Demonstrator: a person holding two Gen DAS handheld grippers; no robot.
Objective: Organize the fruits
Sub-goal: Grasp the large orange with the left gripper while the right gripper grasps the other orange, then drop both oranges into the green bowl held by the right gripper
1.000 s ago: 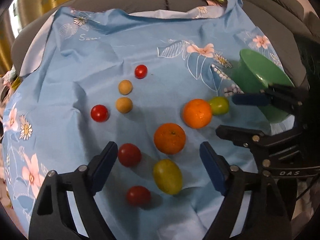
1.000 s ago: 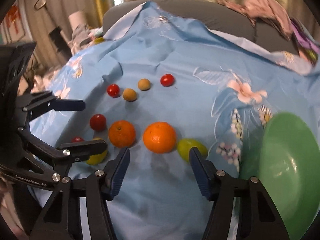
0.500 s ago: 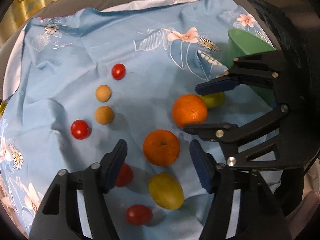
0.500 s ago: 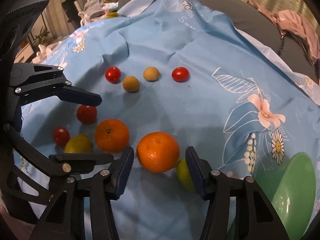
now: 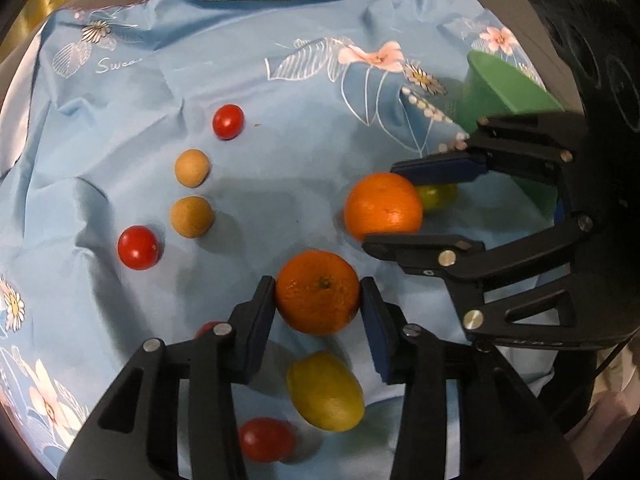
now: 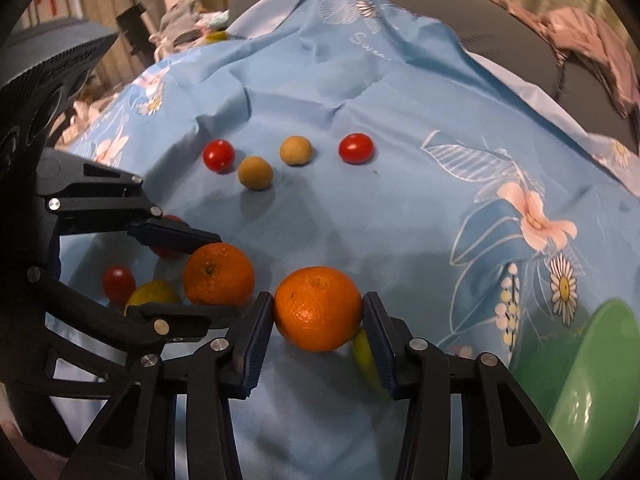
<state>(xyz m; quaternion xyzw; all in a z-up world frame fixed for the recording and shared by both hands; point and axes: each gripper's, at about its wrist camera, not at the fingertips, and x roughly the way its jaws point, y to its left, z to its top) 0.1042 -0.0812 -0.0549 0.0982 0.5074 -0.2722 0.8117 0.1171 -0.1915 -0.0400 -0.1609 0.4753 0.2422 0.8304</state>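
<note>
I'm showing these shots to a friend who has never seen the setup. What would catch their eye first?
Probably the two round orange oranges, each pinched between blue-padded fingers: the left claw closes on one orange and the right claw on the other orange, side by side on the light blue floral cloth. Next, the green plastic bowl at the cloth's right edge.

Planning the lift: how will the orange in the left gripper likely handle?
The orange looks round and firm, so it probably resists the squeeze. Its pebbled skin likely grips the pads touching both sides. If released on the rumpled blue cloth, it may roll.
</note>
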